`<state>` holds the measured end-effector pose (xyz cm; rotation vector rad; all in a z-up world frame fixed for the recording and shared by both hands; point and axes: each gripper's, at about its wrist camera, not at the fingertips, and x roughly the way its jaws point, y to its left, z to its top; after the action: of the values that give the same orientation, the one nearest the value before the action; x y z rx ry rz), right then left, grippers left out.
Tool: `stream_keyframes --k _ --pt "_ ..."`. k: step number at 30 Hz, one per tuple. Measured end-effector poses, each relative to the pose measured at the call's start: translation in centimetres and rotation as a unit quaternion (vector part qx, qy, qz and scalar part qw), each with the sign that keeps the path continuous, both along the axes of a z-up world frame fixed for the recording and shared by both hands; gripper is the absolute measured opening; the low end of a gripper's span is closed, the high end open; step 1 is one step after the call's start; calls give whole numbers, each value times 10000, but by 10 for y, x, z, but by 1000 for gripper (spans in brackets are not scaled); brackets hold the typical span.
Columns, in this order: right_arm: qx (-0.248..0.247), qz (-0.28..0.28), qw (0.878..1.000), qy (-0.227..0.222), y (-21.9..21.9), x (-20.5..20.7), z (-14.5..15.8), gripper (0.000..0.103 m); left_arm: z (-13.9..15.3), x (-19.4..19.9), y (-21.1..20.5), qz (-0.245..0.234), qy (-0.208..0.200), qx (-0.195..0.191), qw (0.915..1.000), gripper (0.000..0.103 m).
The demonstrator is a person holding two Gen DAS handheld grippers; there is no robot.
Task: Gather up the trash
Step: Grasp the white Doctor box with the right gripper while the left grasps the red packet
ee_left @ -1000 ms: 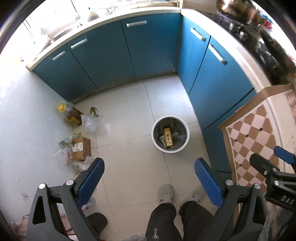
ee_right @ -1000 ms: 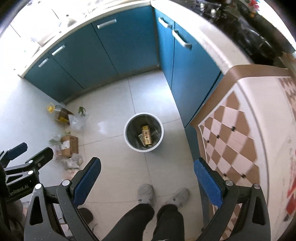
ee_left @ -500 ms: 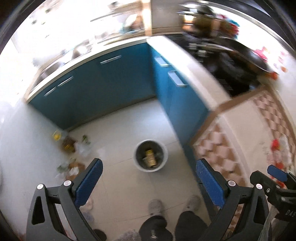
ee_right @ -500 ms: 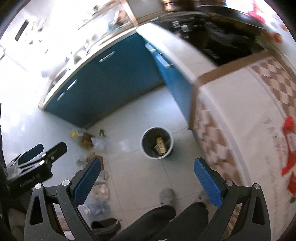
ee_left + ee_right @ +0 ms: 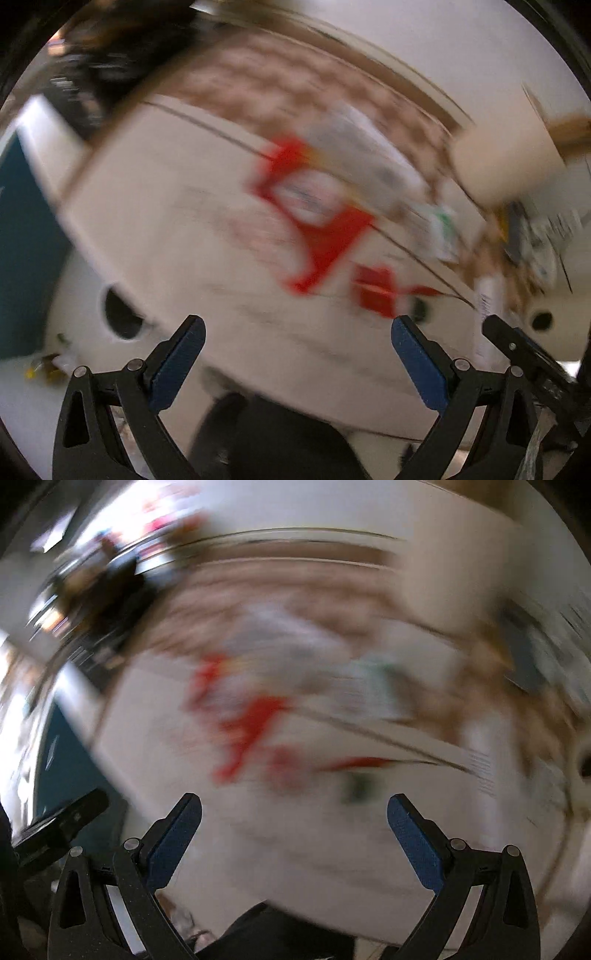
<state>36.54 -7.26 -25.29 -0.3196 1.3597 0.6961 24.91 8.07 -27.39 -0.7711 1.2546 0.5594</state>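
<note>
Our left gripper had its blue fingers spread wide apart, and they held nothing and touched nothing. Our right gripper was wide open too, with nothing between its fingers. Past them lay a pale table, all blurry. On it sat the trash: a red and white wrapper and a small red scrap near it. Down on the floor by the table's edge was the round bin.
</note>
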Motion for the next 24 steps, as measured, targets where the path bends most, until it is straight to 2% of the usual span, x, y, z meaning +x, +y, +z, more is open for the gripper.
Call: stream_keyframes --k 2,4,5,8,9,10,12,15,17,18,19,20,21,22,24 --pt "-195 -491 9986 16 -39 31 -12 102 -14 31 -17 -224 9 -306 9993 95" --pt "-451 -924 9947 12 -79 61 -26 102 -29 56 -30 -406 126 -479 9979 74" --pt "-532 -1023 9933 10 -91 71 -32 102 -38 67 -36 -512 210 -531 9971 71" --pt "-876 -1246 9883 88 -122 95 -56 102 -55 84 -42 -660 480 -432 9957 52" --pt "-936 -1284 9872 122 -128 99 -62 102 -62 87 -43 -695 592 -377 9951 35" --pt "-1019 -1293 9863 135 -133 103 -70 102 -66 88 -43 -716 669 -355 9946 28" --pt "-1164 -1248 9853 115 -139 107 -81 102 -71 89 -44 -718 737 -312 9942 23" --pt "-1360 -1139 9841 -4 -140 109 -97 102 -68 91 -47 -812 810 -66 9934 1" --pt "-1366 -1077 9847 37 -139 109 -109 101 -64 89 -49 -842 824 49 9930 1" --pt "-1338 -1075 9852 36 -139 109 -112 94 -61 89 -50 -871 823 165 9927 1" --pt "-1316 -1077 9854 15 -138 109 -114 81 -59 88 -51 -878 813 254 9925 1" --pt "-1264 -1078 9861 -32 -137 108 -114 78 -55 88 -52 -886 797 336 9923 1" --pt "-1212 -1079 9867 -117 -137 108 -112 66 -52 87 -53 -890 772 400 9922 1" --pt "-1147 -1046 9877 -205 -136 107 -109 58 -49 86 -54 -884 750 428 9923 1" --pt "-1089 -1017 9886 -212 -134 107 -107 54 -41 85 -54 -843 671 512 9929 1"
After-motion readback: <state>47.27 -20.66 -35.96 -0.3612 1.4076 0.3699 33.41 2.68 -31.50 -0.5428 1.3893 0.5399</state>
